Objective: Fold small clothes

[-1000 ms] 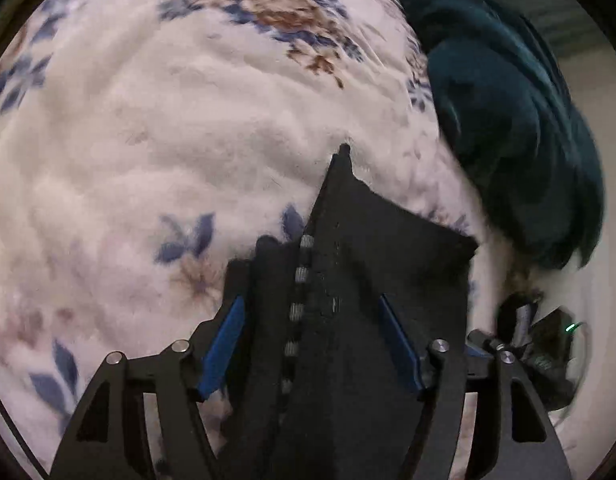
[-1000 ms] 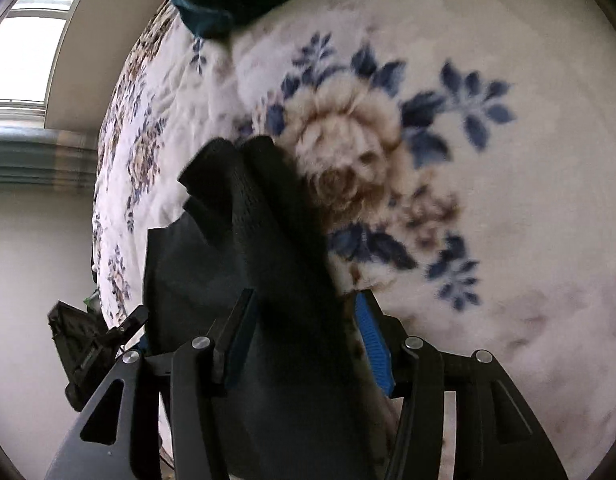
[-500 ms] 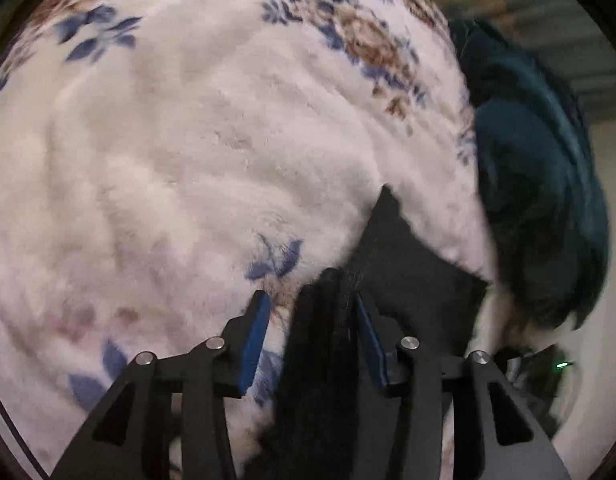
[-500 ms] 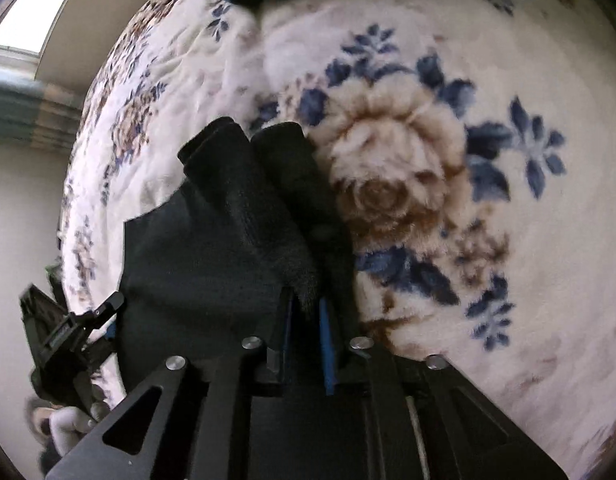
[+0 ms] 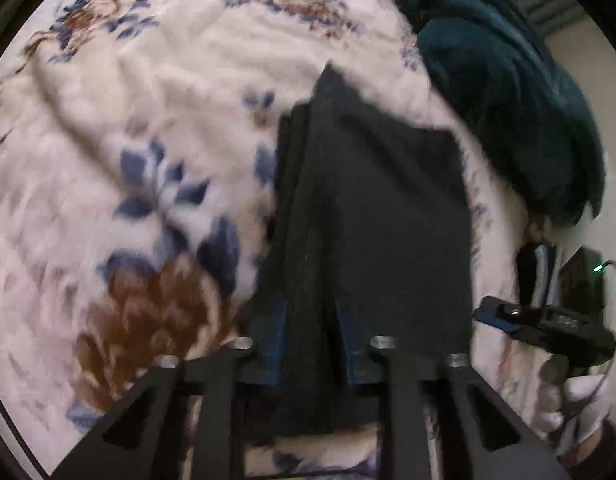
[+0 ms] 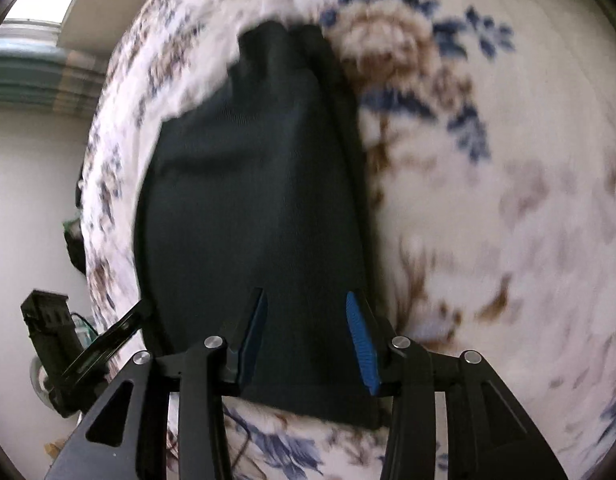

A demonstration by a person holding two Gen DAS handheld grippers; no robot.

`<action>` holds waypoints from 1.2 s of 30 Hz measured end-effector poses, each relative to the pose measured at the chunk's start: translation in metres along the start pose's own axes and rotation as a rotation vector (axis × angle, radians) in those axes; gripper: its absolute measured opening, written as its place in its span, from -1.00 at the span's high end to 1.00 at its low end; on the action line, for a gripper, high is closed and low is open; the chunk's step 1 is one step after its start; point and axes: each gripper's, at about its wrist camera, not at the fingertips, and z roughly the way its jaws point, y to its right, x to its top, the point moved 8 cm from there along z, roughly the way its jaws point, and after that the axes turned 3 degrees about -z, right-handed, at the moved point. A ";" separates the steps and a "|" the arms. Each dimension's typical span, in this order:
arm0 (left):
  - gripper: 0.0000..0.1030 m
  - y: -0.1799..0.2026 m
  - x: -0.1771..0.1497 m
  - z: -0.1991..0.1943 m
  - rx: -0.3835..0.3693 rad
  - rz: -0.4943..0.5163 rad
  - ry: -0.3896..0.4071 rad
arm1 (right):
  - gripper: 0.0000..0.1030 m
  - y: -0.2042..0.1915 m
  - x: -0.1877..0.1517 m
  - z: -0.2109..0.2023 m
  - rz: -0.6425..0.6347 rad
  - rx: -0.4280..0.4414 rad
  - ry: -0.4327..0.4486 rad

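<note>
We see the black garment [image 5: 372,216] lying folded on the floral blanket [image 5: 147,128], beside the teal throw [image 5: 508,92]. Left tongs [image 5: 310,344] pinch a fabric ridge; right tongs [image 6: 308,332] stand apart, straddling the garment. We judge uneven pulling may undo the fold.

Your right gripper [image 6: 308,332] has its jaws spread over the near edge of the black garment [image 6: 259,184], which lies on the floral blanket [image 6: 488,200]; the left gripper [image 6: 87,348] sits beside it.
</note>
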 end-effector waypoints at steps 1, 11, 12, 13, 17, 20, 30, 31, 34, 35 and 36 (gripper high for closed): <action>0.59 -0.008 -0.003 0.001 0.034 0.011 0.002 | 0.31 0.002 -0.009 0.008 -0.019 -0.026 -0.018; 0.14 -0.026 -0.003 -0.017 -0.043 -0.106 -0.006 | 0.62 0.024 -0.025 0.003 0.071 -0.057 -0.031; 0.08 -0.021 -0.011 -0.014 -0.063 -0.099 -0.022 | 0.49 0.022 -0.030 0.001 0.078 -0.021 -0.031; 0.08 -0.020 -0.016 -0.009 -0.043 -0.078 -0.038 | 0.18 0.020 -0.033 0.001 0.075 -0.004 -0.030; -0.06 -0.033 -0.031 0.010 0.069 -0.008 -0.053 | 0.04 0.015 -0.051 0.025 0.023 -0.017 -0.102; -0.20 -0.047 -0.026 0.006 0.047 -0.072 -0.048 | 0.04 0.027 -0.057 0.035 0.006 -0.095 -0.092; -0.62 0.001 -0.073 -0.003 -0.419 -0.515 0.047 | -0.53 0.046 -0.033 -0.011 0.117 0.146 0.015; -0.62 0.003 -0.074 0.007 -0.432 -0.555 0.060 | -0.53 0.047 -0.025 -0.013 0.121 0.163 0.023; -0.62 0.003 -0.074 0.030 -0.403 -0.656 0.154 | -0.53 0.046 0.013 -0.008 0.111 0.203 0.035; -0.62 0.003 -0.074 0.033 -0.390 -0.686 0.183 | -0.53 0.043 0.028 -0.007 0.103 0.196 0.032; -0.67 0.004 -0.073 0.036 -0.380 -0.720 0.210 | -0.53 0.042 0.042 -0.001 0.086 0.189 0.036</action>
